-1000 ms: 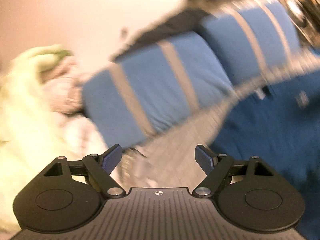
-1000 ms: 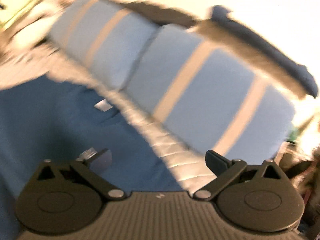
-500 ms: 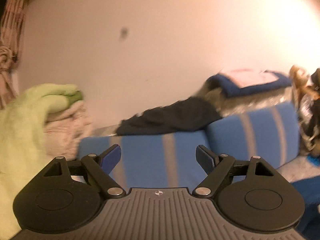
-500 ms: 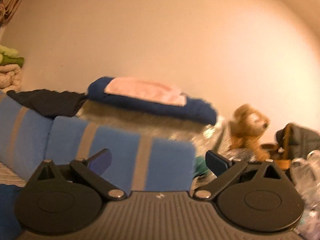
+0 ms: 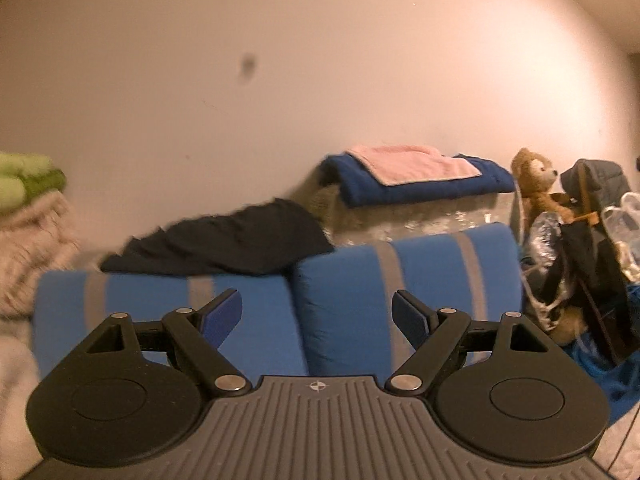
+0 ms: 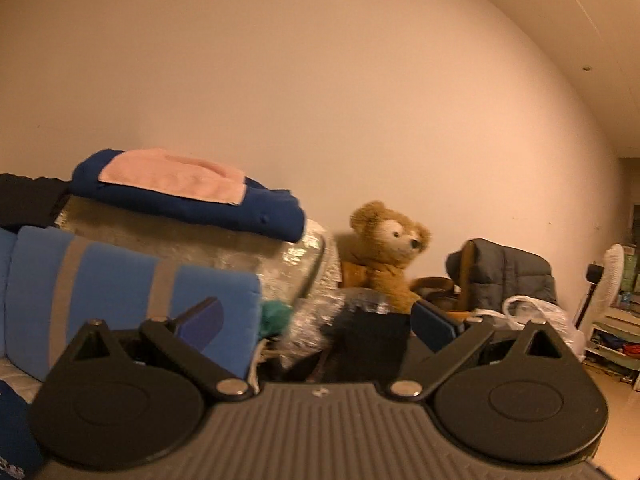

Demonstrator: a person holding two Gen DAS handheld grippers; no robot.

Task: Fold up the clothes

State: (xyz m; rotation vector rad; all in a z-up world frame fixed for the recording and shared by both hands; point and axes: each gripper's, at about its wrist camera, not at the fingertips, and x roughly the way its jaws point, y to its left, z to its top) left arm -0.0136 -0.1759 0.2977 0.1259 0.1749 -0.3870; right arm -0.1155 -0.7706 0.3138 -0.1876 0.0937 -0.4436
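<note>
My left gripper (image 5: 317, 314) is open and empty, raised and pointing at the wall over the blue striped cushions (image 5: 408, 300). My right gripper (image 6: 316, 322) is open and empty too, raised and pointing at the wall. The dark blue garment shows only as a sliver at the lower left corner of the right wrist view (image 6: 12, 440) and at the right edge of the left wrist view (image 5: 616, 384). A black garment (image 5: 228, 244) lies on top of the cushions.
A folded blue and pink blanket (image 5: 420, 174) lies on a silver bundle (image 6: 260, 252). A teddy bear (image 6: 388, 252) and a grey jacket (image 6: 504, 272) stand to the right. A pile of green and cream cloth (image 5: 28, 216) is at the left.
Both grippers have tilted up and swung right, from looking down at the dark blue garment on the bed to looking at the wall. Both stayed open and empty.
</note>
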